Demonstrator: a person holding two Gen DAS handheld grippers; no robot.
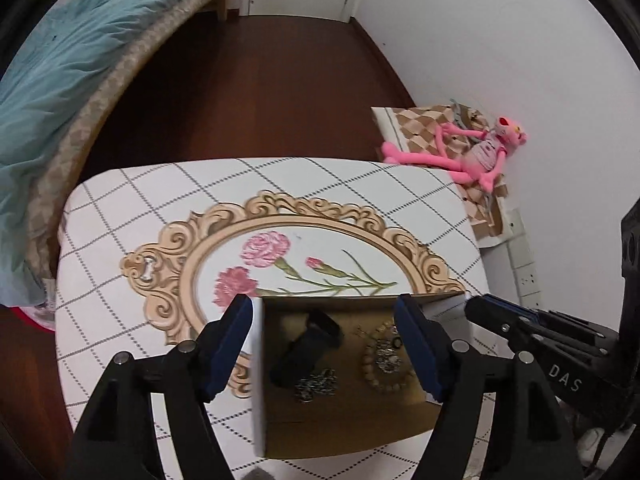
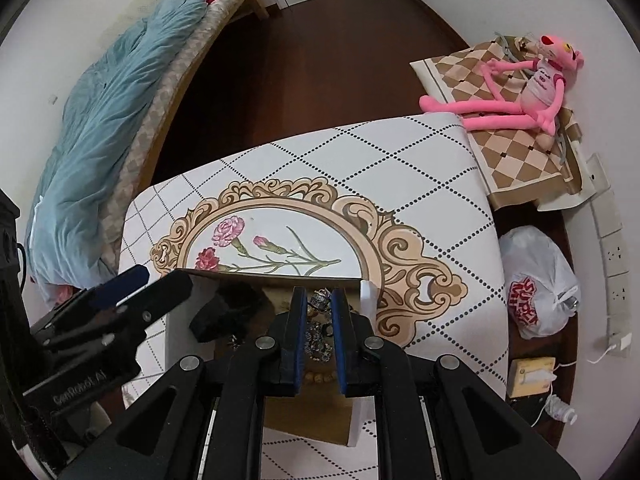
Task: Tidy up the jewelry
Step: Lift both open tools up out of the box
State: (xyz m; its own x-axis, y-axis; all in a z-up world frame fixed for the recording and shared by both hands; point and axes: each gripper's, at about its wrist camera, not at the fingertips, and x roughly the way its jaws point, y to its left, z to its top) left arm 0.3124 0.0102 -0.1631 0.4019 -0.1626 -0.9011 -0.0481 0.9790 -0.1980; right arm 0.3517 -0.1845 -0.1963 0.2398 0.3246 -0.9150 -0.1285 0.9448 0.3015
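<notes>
An open cardboard box (image 1: 340,432) sits on a white cloth-covered table (image 1: 160,200) printed with a flower frame. Inside the box lie a black object (image 1: 304,348), a silver chain (image 1: 316,386) and a beaded bracelet (image 1: 384,360). My left gripper (image 1: 328,344) is open wide above the box, one finger outside its left wall and the other over its right side. My right gripper (image 2: 319,320) hangs over the box with its jaws nearly together. Silver jewelry (image 2: 318,300) shows at its tips, but I cannot tell whether it is gripped.
A bed with a teal blanket (image 1: 60,80) runs along the left. A pink plush toy (image 1: 472,152) lies on a checked cushion by the right wall. A white plastic bag (image 2: 536,296) and wall sockets (image 2: 614,256) are on the right, above dark wood floor (image 1: 260,80).
</notes>
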